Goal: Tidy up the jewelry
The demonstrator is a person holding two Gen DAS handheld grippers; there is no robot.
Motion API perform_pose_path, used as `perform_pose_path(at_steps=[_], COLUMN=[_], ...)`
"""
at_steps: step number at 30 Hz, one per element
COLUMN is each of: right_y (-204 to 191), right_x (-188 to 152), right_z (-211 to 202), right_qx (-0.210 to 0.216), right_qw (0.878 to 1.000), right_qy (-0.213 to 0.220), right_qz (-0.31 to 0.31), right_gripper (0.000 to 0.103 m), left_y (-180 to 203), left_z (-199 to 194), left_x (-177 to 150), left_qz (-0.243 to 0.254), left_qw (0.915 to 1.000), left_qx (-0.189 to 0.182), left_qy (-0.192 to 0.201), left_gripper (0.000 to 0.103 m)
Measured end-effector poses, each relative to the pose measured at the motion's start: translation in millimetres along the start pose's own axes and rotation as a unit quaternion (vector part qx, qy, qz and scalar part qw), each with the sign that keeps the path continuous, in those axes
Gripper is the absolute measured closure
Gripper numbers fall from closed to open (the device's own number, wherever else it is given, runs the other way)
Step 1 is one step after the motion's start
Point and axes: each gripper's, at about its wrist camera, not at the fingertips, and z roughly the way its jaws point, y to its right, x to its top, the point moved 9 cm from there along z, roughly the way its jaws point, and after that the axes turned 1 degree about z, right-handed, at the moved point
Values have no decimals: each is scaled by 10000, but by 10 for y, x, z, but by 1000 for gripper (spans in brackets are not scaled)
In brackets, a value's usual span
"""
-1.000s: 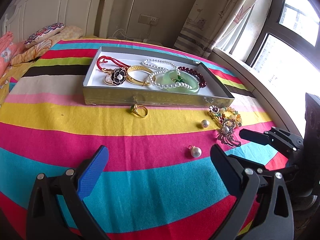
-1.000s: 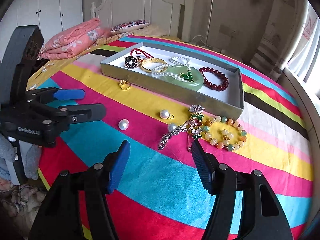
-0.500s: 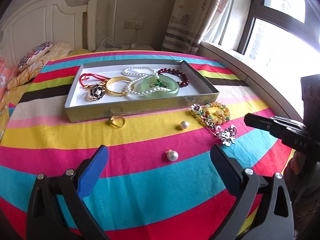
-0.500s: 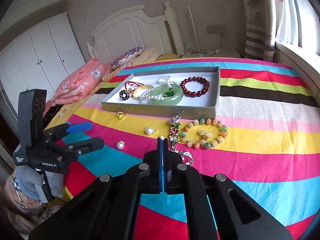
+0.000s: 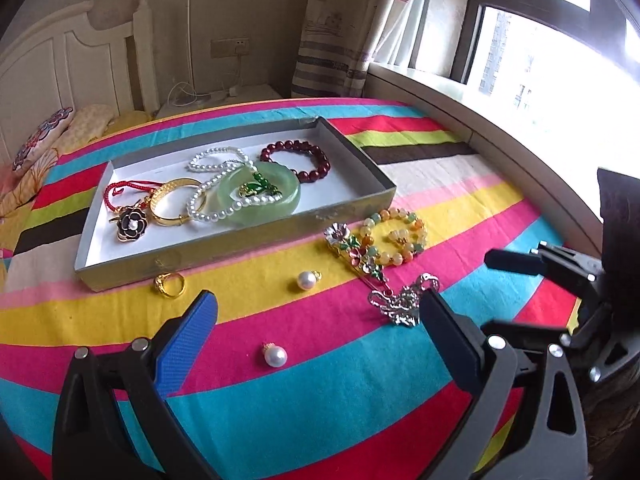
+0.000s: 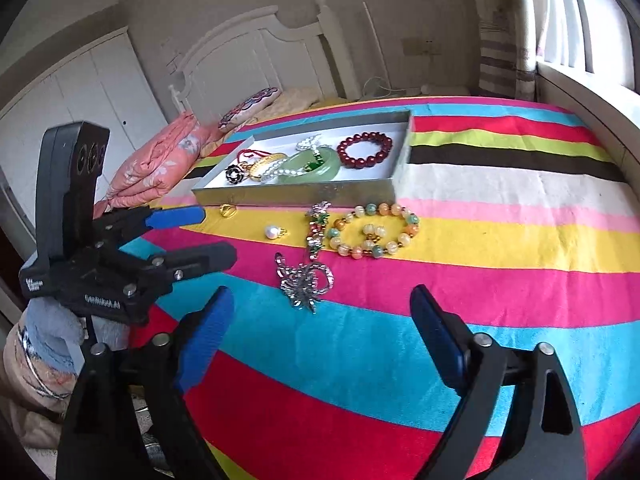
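A grey jewelry box (image 5: 352,206) (image 6: 304,194) lies on the striped bedspread and holds a green jade bangle (image 5: 280,204), a pearl necklace, a gold bangle, a dark red bead bracelet (image 5: 316,160) and a black flower brooch. Loose in front of it lie a gold ring (image 5: 170,284), two pearl pendants (image 5: 307,280) (image 5: 275,356), a flower pin (image 5: 356,252), a multicolour bead bracelet (image 5: 396,236) (image 6: 374,230) and a silver brooch (image 5: 402,304) (image 6: 306,284). My left gripper (image 5: 316,340) is open above the near pearl. My right gripper (image 6: 320,340) is open just short of the silver brooch.
A white headboard and pillows (image 5: 44,136) stand behind the box. A folded pink quilt (image 6: 160,160) lies at the left in the right wrist view. A window ledge (image 5: 500,120) runs along the right of the bed. The left gripper's body (image 6: 100,256) shows in the right wrist view.
My right gripper was open, shut half a second ago, and is open again now. Both grippers have swung so the box and loose pieces sit more central, and the views are closer.
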Motion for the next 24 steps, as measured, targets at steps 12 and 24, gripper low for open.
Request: perform_pose_path(at_steps=[12,24], right_y=[-179,301], right_x=[-47,10], right_z=[557,-150], right_qx=[-842,-936], right_qw=[9876,9954], right_qy=[-914,125], right_qz=[-956,-169], right_gripper=[84,84], left_y=[-229,286], left_z=[-185,467], left_x=[69,131], left_qz=[-365,20], left_qw=[9993,9989], left_qx=[-62,-206], left_qy=[93,-417], left_gripper=[3,9])
